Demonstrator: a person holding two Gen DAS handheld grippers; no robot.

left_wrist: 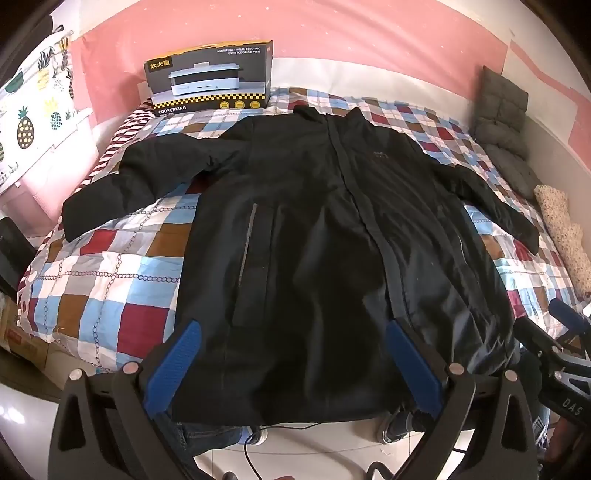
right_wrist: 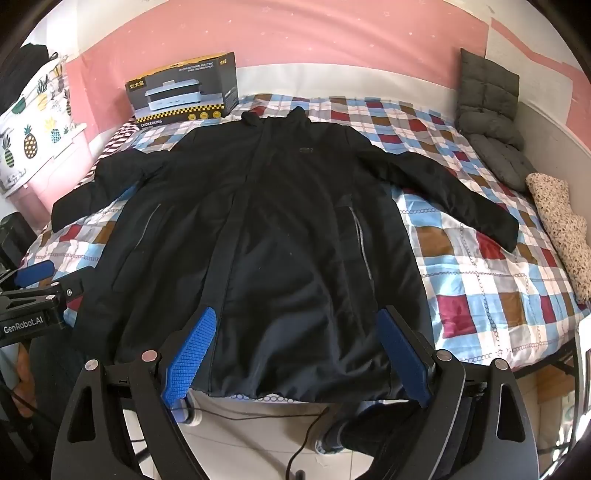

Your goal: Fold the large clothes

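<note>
Black jacket (left_wrist: pixel 306 229) is lying spread flat, front up, sleeves out, on the checked bedspread (left_wrist: pixel 103 280). Left tongs (left_wrist: pixel 293 363) and right tongs (right_wrist: pixel 295 354) are hovering over the jacket's hem, both gaping wide, gripping nothing. Cooker box (left_wrist: pixel 210 75) is sitting beyond the jacket's collar.

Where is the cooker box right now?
In both views the cooker box stands upper left at the far edge of the bed, against the pink wall, just beyond the jacket collar.

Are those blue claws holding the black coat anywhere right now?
No. The left gripper and right gripper both hang open above the black coat, which lies spread on the bed; nothing is held.
</note>
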